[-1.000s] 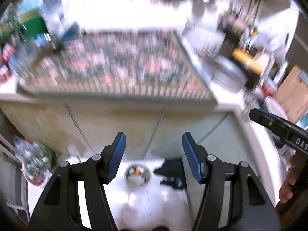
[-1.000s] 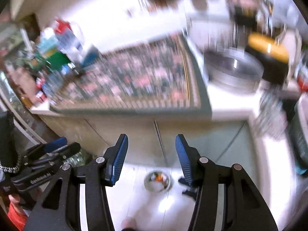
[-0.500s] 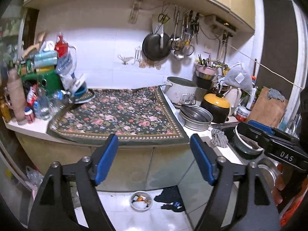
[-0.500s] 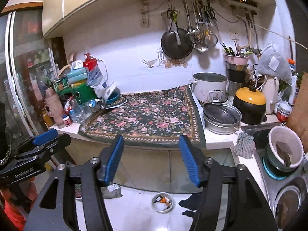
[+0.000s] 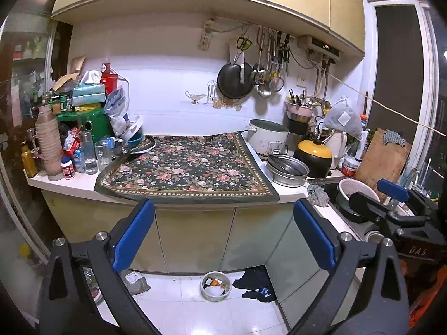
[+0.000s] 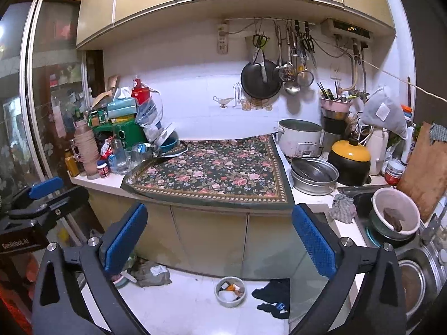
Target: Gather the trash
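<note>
Both grippers are open and empty, held in the air facing a kitchen counter. My left gripper and my right gripper have blue pads. On the white floor below stands a small bowl holding scraps. A dark crumpled cloth lies right of it. A grey wrapped packet lies at the left by the cabinet base. The right gripper also shows at the right of the left wrist view, and the left gripper at the left of the right wrist view.
A floral cloth covers the counter. Bottles, jars and boxes crowd its left end. Pots and a steel basin stand at the right, beside a sink with bowls. Cabinet doors are closed below.
Both grippers have tilted up from the floor and drawn back from the counter. Both sets of jaws have opened wider. The views went from blurred to steady.
</note>
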Tool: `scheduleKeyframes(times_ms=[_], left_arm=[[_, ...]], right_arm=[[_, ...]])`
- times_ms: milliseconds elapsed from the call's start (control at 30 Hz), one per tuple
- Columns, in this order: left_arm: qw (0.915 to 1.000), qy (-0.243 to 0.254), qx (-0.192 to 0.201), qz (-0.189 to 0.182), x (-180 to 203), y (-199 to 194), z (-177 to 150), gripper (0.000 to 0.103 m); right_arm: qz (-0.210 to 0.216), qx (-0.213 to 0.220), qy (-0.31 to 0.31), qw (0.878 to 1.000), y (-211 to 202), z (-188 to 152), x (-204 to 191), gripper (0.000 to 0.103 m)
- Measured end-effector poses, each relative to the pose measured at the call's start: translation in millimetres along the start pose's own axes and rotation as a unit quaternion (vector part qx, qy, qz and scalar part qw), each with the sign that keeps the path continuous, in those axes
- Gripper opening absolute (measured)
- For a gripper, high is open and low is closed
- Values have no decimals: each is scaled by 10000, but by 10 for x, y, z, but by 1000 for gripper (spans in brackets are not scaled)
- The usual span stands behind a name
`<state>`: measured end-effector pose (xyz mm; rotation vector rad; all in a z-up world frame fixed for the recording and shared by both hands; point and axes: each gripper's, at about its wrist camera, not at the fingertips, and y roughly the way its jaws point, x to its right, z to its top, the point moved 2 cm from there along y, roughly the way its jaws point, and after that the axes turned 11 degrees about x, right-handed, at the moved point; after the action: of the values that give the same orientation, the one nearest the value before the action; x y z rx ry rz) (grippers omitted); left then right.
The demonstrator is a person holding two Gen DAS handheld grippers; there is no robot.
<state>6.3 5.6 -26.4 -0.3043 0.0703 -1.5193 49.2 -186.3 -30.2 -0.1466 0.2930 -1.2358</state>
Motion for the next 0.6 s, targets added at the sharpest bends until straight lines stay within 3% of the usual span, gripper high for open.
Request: scheduleKeyframes(times_ms=[600], left_arm=[[9999,60,75,-138,71,-254,18,102]], right_arm=[[-59,26,2,10000,-264,-28,-83,103]])
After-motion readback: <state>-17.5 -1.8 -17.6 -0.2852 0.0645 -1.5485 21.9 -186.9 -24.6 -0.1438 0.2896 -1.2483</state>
